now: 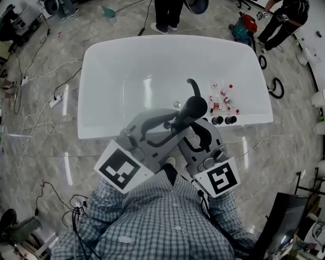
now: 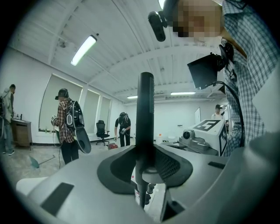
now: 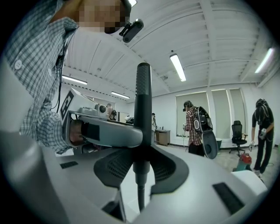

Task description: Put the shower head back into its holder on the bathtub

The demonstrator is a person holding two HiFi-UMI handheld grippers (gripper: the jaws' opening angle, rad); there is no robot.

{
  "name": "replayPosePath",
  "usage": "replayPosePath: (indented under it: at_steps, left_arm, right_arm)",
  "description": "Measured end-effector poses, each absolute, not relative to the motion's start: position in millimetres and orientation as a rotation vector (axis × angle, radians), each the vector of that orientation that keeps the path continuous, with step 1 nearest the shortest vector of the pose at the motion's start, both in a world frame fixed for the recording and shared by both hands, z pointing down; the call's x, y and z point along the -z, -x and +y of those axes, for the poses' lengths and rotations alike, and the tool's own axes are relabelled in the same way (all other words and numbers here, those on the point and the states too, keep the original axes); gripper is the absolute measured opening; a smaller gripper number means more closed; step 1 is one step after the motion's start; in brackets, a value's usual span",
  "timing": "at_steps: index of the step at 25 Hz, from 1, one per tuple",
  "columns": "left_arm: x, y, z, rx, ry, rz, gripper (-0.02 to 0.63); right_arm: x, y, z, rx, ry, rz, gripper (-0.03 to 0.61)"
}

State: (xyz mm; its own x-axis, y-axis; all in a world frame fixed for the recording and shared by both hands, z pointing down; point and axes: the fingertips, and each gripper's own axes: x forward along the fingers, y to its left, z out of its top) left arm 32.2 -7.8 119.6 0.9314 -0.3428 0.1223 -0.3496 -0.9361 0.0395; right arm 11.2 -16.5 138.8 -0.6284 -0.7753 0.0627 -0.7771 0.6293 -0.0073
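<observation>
**Inspector:** Start at the claws. What do you read?

**Operator:** The left gripper (image 2: 145,166) is clamped on the shower head (image 2: 145,109). Both pads bear on its dark handle, which stands upright between them. The right gripper (image 3: 141,164) pinches the same handle from the opposite side, also pad to pad on it. A thin ribbed hose (image 2: 141,196) hangs below the jaws.

**Inspector:** Where is the shower head in the scene?

**Operator:** In the head view I see it over the near rim of the bathtub (image 1: 101,56), toward the right end. Its rounded head lies on the far side of the two grippers. A dark curved piece lies just beyond it over the basin, and I cannot tell what that is.

**Inspector:** And the holder?

**Operator:** I note two dark round fittings (image 1: 217,120) on the near rim, just right of the shower head. I cannot tell whether either is the holder.

**Inspector:** Surroundings?

**Operator:** Small red-capped bottles (image 1: 223,99) stand on the tub's right ledge, just beyond the fittings. Cables (image 1: 30,119) trail over the floor to the left. People (image 1: 167,15) stand past the tub's far side.
</observation>
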Motion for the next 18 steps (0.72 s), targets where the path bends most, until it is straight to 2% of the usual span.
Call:
replayPosePath:
  at_steps: [18]
  left_arm:
    - [-167.7,-34.7,2.2,-0.242,-2.996,-0.547,0.126]
  right_arm:
    - [-188.0,-14.1,-6.4,-0.088,-1.279,-2.753,0.121]
